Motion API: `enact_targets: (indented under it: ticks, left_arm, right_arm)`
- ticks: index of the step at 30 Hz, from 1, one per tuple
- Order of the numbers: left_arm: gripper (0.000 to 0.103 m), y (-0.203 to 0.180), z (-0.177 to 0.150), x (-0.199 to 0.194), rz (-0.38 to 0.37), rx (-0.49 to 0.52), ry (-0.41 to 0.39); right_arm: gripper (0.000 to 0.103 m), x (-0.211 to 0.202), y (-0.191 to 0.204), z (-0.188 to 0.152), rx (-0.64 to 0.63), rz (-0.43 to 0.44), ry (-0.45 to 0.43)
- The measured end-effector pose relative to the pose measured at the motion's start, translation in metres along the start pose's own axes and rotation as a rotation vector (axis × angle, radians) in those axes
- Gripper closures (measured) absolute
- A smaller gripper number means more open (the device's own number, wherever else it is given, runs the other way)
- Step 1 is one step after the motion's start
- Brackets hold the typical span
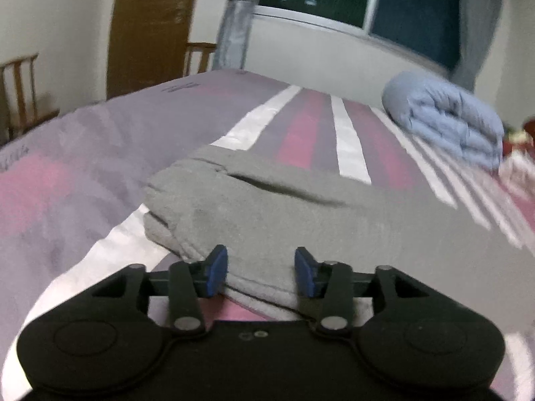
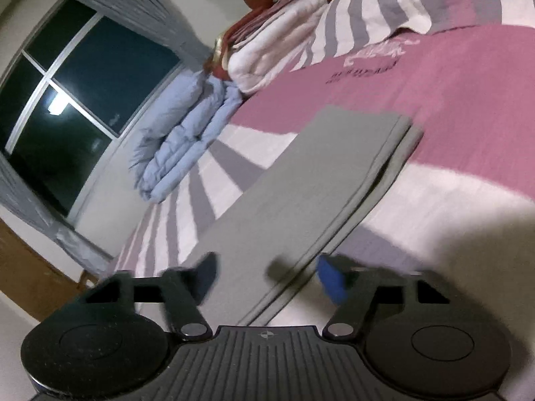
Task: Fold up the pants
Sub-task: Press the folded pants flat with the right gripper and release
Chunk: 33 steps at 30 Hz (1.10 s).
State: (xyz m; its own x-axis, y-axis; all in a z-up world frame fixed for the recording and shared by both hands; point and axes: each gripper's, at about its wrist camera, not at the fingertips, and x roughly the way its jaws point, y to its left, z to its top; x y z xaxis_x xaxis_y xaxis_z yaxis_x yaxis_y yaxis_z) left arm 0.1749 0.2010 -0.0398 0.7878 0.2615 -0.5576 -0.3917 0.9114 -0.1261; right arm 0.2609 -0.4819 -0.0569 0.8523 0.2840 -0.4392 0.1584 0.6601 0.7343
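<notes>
Grey pants lie on the striped pink, grey and white bedspread, their waist end with a pocket slit in the left wrist view. My left gripper is open, its blue pads either side of the near waist edge, nothing clamped. In the right wrist view the pants' legs stretch away as a long grey strip, one layer on another. My right gripper is open over the near end of the strip, with the cloth between its blurred blue pads.
A folded light-blue quilt lies at the far side of the bed, also in the right wrist view. White and red bedding is stacked beyond it. Wooden chairs and a door stand past the bed. A dark window is behind.
</notes>
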Motion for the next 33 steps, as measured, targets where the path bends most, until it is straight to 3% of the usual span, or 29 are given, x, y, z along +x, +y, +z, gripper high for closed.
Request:
enact_targets:
  ticks: [2,7,9,14,17,19,23,25,26,28,29,30,31,33]
  left_arm:
    - [0.049,-0.005,-0.004,0.004,-0.006,0.036,0.008]
    - [0.048,-0.002,-0.02,0.009,-0.009,0.021,0.018]
    - [0.041,0.002,-0.025,0.009,-0.015,-0.001,0.023]
    - [0.039,0.008,-0.025,0.008,-0.018,-0.045,0.024]
    - [0.04,0.006,-0.024,0.007,-0.014,-0.04,0.012]
    - [0.035,0.007,-0.024,0.011,-0.008,-0.049,0.03]
    - [0.032,0.018,-0.026,0.014,-0.033,-0.096,0.051]
    - [0.032,0.017,-0.026,0.014,-0.031,-0.097,0.052]
    - [0.032,0.017,-0.027,0.014,-0.028,-0.092,0.051]
    - [0.032,0.016,-0.026,0.014,-0.028,-0.089,0.05]
    - [0.032,0.017,-0.026,0.014,-0.031,-0.091,0.052]
    - [0.032,0.017,-0.026,0.014,-0.033,-0.094,0.053]
    - [0.032,0.017,-0.026,0.015,-0.032,-0.094,0.053]
    - [0.032,0.016,-0.025,0.016,-0.027,-0.09,0.055]
  right_arm:
    - [0.063,0.006,-0.007,0.007,0.024,-0.013,-0.003]
    - [0.072,0.016,-0.031,0.025,0.099,-0.077,-0.047]
    - [0.079,0.022,-0.038,0.032,0.108,-0.089,-0.043]
    - [0.082,0.023,-0.047,0.045,0.154,-0.091,-0.042]
    - [0.082,0.024,-0.047,0.045,0.123,-0.099,-0.029]
    - [0.097,0.028,-0.048,0.046,0.11,-0.121,-0.013]
    - [0.097,0.017,-0.035,0.05,0.009,-0.077,-0.065]
    - [0.097,0.027,-0.05,0.049,0.075,-0.125,-0.006]
    - [0.097,0.026,-0.056,0.049,0.109,-0.102,-0.001]
    - [0.093,0.01,-0.058,0.049,0.112,-0.082,-0.055]
    - [0.081,0.001,-0.058,0.049,0.112,-0.08,-0.08]
    - [0.062,-0.004,-0.062,0.049,0.127,-0.082,-0.095]
    - [0.057,-0.006,-0.066,0.05,0.149,-0.092,-0.099]
    - [0.056,-0.003,-0.075,0.053,0.2,-0.076,-0.084]
